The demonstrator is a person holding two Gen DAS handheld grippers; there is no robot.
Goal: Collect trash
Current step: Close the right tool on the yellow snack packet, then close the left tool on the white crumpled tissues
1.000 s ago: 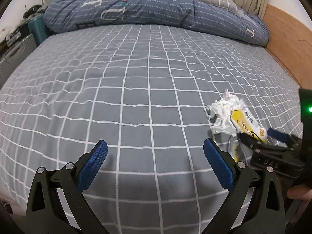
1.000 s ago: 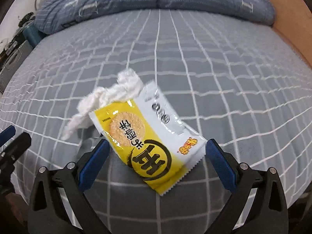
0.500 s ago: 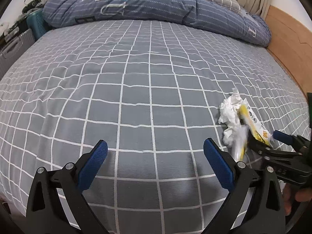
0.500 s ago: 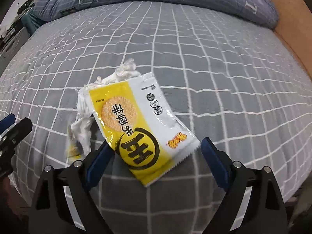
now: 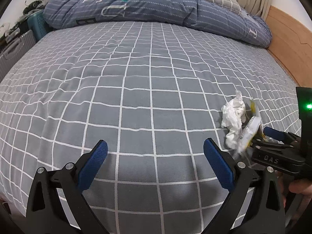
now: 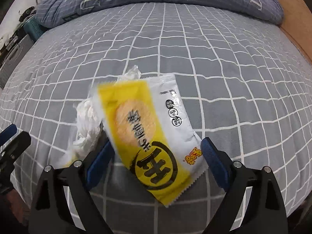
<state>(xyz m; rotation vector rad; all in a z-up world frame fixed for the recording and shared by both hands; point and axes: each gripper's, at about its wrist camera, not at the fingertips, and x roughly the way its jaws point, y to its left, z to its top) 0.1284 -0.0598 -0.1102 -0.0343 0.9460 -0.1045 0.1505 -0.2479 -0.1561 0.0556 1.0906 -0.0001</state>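
A yellow and white snack wrapper (image 6: 154, 136) lies tilted and blurred between the open fingers of my right gripper (image 6: 156, 161), near the bed's front edge. A crumpled white tissue (image 6: 87, 128) lies just left of it, touching it. In the left wrist view the tissue (image 5: 234, 120) and the wrapper (image 5: 251, 128) show at the right, with the right gripper (image 5: 265, 138) at them. My left gripper (image 5: 155, 159) is open and empty over bare sheet, left of the trash.
The bed (image 5: 136, 78) has a grey checked sheet. A rolled blue duvet (image 5: 156, 5) lies along the far side. A wooden headboard (image 5: 288, 44) runs on the right. A suitcase (image 5: 13, 52) and clutter stand off the left edge.
The wrapper has slid deeper between the right gripper's fingers and tipped up, now blurred. The tissue has bunched against its left side. The left gripper stays open over the sheet.
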